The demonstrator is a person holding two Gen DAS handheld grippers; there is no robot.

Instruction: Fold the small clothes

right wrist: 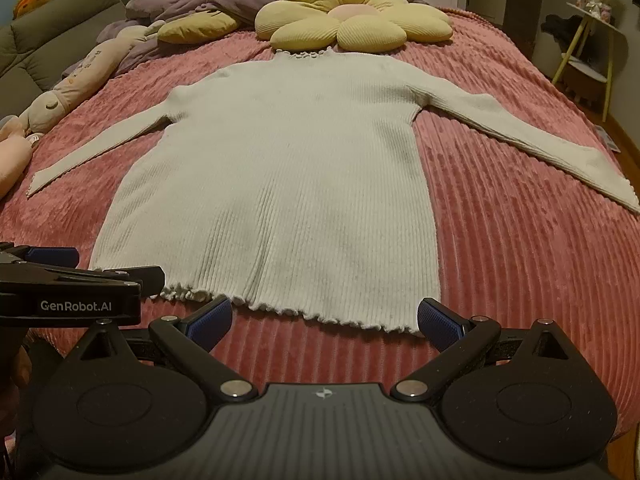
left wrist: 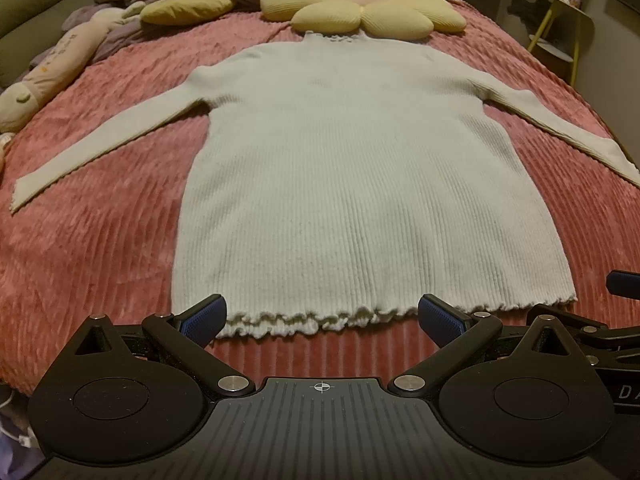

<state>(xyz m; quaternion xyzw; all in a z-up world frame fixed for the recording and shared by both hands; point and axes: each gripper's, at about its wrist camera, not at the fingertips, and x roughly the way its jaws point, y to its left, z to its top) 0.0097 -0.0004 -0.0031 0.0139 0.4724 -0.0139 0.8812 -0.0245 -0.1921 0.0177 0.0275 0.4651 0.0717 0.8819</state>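
Nearest the lens, the left gripper (left wrist: pixel 322 314) hangs just above the near edge of the bed with its blue-padded fingers (left wrist: pixel 204 316) spread wide and holding nothing; the frilled hem of the sweater lies between and just beyond the tips. The right gripper (right wrist: pixel 324 318) sits beside it on the right, its fingers (right wrist: pixel 440 322) equally wide apart and empty, framing the hem's right-hand half; the left tool's black body shows at the left edge of the right wrist view. The pale ribbed sweater (left wrist: pixel 360 184) lies flat and face up on the pink corduroy bedspread (left wrist: pixel 100 240), hem toward the grippers, ruffled collar at the far end, both long sleeves stretched out and angled down to either side. Just past the collar rests a yellow flower-shaped cushion (left wrist: pixel 360 4) with a pink centre. To the far left lie a long cream plush toy (right wrist: pixel 76 84) and a rumpled purple duvet (right wrist: pixel 192 4). A small yellow-legged side table (right wrist: pixel 592 52) stands off the bed's far right.
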